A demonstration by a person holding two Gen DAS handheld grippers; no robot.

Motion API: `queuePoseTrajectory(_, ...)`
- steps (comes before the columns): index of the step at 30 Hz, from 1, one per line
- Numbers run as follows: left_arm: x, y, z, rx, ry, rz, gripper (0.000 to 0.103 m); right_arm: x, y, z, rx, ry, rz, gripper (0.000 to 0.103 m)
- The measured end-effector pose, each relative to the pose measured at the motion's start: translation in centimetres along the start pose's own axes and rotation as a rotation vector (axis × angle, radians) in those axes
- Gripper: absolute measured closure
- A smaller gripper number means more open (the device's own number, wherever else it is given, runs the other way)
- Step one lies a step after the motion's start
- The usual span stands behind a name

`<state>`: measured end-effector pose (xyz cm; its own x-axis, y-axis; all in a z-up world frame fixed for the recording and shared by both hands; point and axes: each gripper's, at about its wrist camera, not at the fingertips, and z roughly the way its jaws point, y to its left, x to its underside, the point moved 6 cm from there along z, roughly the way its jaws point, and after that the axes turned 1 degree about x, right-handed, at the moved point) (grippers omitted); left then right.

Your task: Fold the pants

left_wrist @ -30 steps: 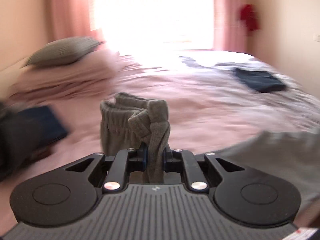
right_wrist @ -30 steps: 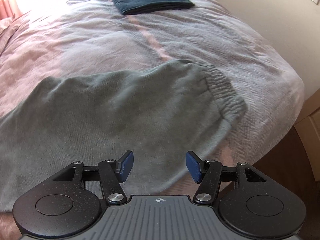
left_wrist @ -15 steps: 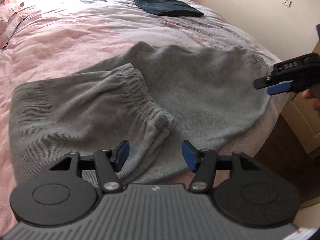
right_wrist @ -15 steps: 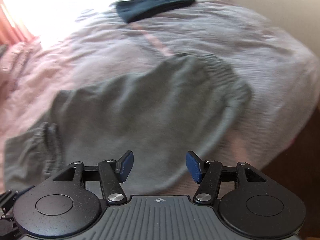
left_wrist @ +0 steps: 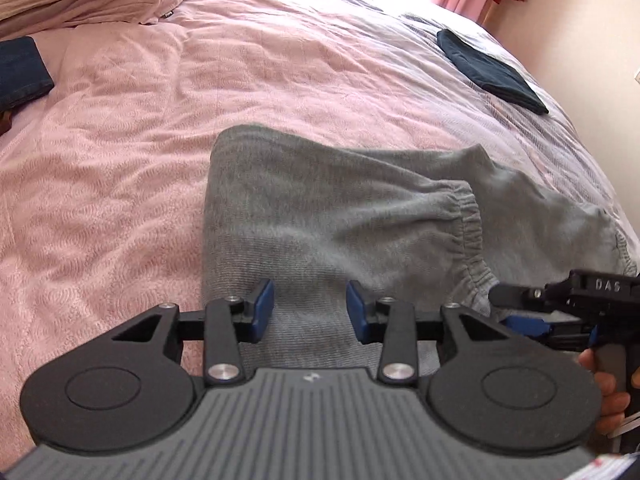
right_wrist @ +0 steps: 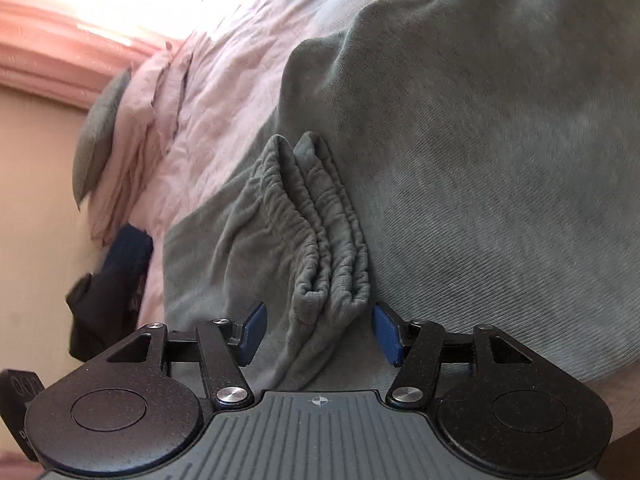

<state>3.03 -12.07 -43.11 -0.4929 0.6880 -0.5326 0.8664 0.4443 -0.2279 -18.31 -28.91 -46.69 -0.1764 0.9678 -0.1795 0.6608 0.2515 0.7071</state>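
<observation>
Grey sweatpants (left_wrist: 332, 216) lie folded on a pink-covered bed (left_wrist: 140, 160), near its foot edge. The left tool (left_wrist: 308, 312) is closing, pads apart over the cloth. The right tool (right_wrist: 318, 334) gapes beside the cuffs (right_wrist: 320, 232). Bare bedspread lies beyond.

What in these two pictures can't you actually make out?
- Left wrist view: the near edge of the grey pants is hidden behind the left gripper, whose jaws are closing.
- Same view: the right gripper is cut off by the frame edge.
- Right wrist view: the dark items by the wall are too shadowed to identify.
</observation>
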Motion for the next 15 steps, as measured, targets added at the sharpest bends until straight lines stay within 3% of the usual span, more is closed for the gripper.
queuePoseTrajectory(3, 0.5, -0.2, 0.6, -0.001, 0.006, 0.013, 0.069, 0.0, 0.2, 0.7, 0.006, -0.044, 0.020, 0.050)
queuePoseTrajectory(4, 0.6, -0.2, 0.8, -0.001, 0.009, 0.018, 0.069, -0.1, 0.3, 1.0, 0.035, -0.056, 0.016, 0.076)
queuePoseTrajectory(6, 0.6, -0.2, 1.1, -0.001, 0.016, 0.025, 0.069, -0.3, 0.8, 0.9, 0.062, -0.082, -0.018, 0.078)
queuePoseTrajectory(8, 0.5, -0.4, 1.3, 0.007, 0.016, 0.042, 0.072, 0.1, 2.1, -0.7, 0.045, -0.161, -0.120, 0.079)
queuePoseTrajectory(11, 0.5, -0.8, 1.7, 0.020, 0.023, 0.064, 0.074, 1.1, 3.1, -3.1, 0.093, -0.246, -0.259, 0.079)
queuePoseTrajectory(13, 0.6, -1.1, 2.1, 0.030, 0.026, 0.058, 0.076, 1.1, 1.7, -4.1, 0.145, -0.262, -0.220, 0.079)
queuePoseTrajectory(15, 0.7, -1.4, 2.5, 0.033, 0.031, 0.054, 0.076, 1.2, 0.4, -4.0, 0.142, -0.234, -0.182, 0.079)
